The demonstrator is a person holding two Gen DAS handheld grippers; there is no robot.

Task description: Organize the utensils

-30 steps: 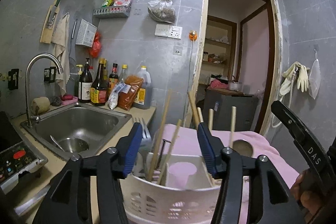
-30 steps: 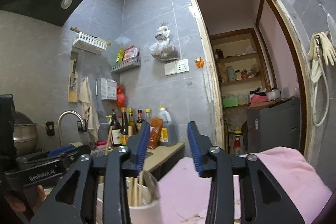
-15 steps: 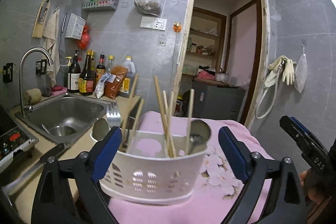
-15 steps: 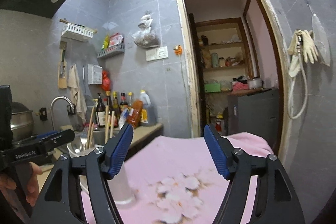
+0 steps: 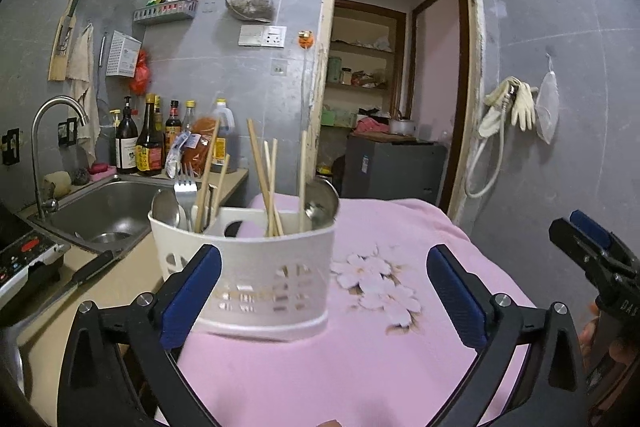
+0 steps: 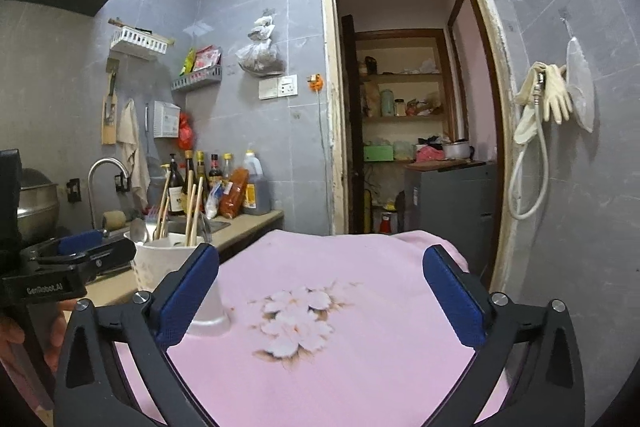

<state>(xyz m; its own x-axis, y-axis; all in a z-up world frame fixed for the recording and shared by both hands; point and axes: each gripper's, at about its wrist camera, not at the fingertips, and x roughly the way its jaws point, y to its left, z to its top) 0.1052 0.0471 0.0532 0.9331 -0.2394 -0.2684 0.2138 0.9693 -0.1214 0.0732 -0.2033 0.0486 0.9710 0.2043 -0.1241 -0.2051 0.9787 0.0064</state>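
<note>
Both the left hand-held gripper (image 5: 324, 291) and the right hand-held gripper (image 6: 320, 293) have just spread wide, released, the white utensil caddy (image 5: 256, 275) standing at lower centre on the pink cloth (image 5: 400, 355).

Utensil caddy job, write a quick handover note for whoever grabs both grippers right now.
Left gripper: open, empty, jaws just been opening.
Right gripper: open, empty, jaws likewise just opened.
White perforated plastic utensil caddy stands upright on the pink flowered cloth, apart from both grippers.
Done: wooden chopsticks, steel fork and spoons stand in it.
Left: no loose utensils visible on the cloth; check the sink.
</note>
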